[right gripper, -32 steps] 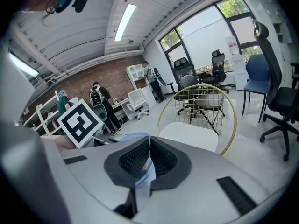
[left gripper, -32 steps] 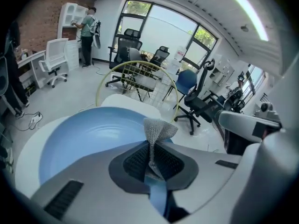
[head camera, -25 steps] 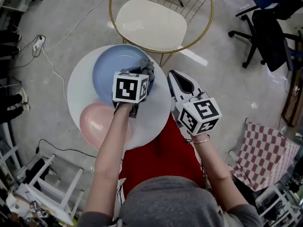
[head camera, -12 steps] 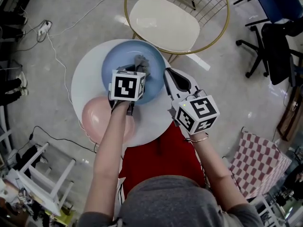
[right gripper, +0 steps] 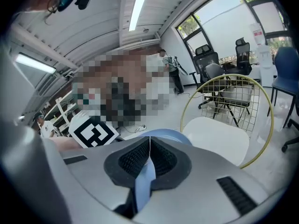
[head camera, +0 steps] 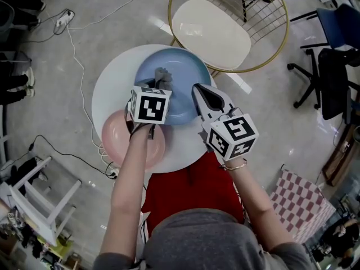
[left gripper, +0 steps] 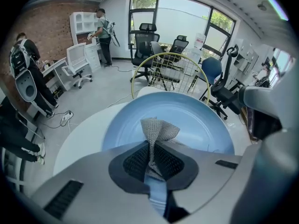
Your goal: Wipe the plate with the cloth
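So, your left gripper [left gripper: 150, 158] is clamped on the gray cloth [left gripper: 158, 129] over the blue plate [left gripper: 201, 120] — your right gripper [right gripper: 149, 148] sits pinched closed at the plate's edge.

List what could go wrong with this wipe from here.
1. The left gripper pinches only a narrow fold of the cloth; drag on the blue plate may pull it free.
2. The right gripper grips just that plate's rim, so it might pivot or slip.
3. The pink plate lies under the left arm; a backstroke could knock it.
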The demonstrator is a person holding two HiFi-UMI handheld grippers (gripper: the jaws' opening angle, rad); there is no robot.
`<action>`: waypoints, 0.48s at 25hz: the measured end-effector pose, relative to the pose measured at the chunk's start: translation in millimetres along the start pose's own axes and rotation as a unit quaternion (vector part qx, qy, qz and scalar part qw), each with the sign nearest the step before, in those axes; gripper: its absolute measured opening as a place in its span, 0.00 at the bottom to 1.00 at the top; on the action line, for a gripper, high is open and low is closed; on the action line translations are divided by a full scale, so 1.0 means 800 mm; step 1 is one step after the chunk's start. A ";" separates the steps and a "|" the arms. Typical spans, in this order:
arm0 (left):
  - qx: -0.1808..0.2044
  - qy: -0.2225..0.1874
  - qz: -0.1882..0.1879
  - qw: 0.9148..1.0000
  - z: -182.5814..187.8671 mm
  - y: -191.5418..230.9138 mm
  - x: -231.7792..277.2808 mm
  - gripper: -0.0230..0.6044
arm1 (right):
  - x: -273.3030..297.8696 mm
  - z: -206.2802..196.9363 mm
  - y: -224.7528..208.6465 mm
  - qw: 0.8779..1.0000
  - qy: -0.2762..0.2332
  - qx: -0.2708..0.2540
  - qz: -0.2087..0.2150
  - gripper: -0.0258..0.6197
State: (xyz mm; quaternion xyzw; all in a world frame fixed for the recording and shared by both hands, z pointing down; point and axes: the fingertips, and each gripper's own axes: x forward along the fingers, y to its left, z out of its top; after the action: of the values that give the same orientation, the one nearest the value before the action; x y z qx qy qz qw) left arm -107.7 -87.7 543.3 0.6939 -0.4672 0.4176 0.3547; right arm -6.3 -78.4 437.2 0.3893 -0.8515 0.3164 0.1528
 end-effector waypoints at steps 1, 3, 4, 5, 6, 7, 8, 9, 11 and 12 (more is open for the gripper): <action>0.000 0.000 0.006 1.000 -0.001 0.005 -0.002 0.09 | 0.002 0.000 0.002 1.000 0.003 -0.002 0.002 0.09; -0.001 -0.001 0.018 1.000 -0.005 0.014 -0.007 0.09 | 0.005 -0.001 0.006 1.000 0.007 -0.004 0.007 0.09; -0.003 0.000 0.022 1.000 -0.007 0.019 -0.009 0.09 | 0.006 -0.001 0.008 1.000 0.008 -0.005 0.010 0.09; -0.007 0.000 0.024 1.000 -0.009 0.022 -0.011 0.09 | 0.007 -0.001 0.010 1.000 0.010 -0.006 0.012 0.09; -0.011 0.001 0.027 1.000 -0.011 0.026 -0.013 0.09 | 0.008 -0.002 0.012 1.000 0.012 -0.007 0.014 0.09; -0.015 0.001 0.029 0.999 -0.013 0.031 -0.015 0.09 | 0.010 -0.002 0.014 1.000 0.014 -0.008 0.016 0.09; -0.018 0.000 0.032 0.999 -0.015 0.035 -0.018 0.09 | 0.011 -0.003 0.016 1.000 0.016 -0.009 0.017 0.09; -0.021 0.000 0.034 0.999 -0.017 0.038 -0.020 0.09 | 0.012 -0.003 0.019 1.000 0.017 -0.011 0.019 0.09; -0.025 -0.001 0.038 0.999 -0.020 0.045 -0.023 0.09 | 0.014 -0.004 0.023 1.000 0.019 -0.013 0.021 0.09; -0.027 -0.001 0.039 0.999 -0.021 0.047 -0.025 0.09 | 0.015 -0.004 0.025 0.999 0.019 -0.015 0.022 0.09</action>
State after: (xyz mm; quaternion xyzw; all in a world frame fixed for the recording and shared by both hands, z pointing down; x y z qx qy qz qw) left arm -152.0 -77.3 536.0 0.6659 -0.5054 0.4172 0.3564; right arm -29.4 -72.7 437.3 0.3623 -0.8611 0.3147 0.1680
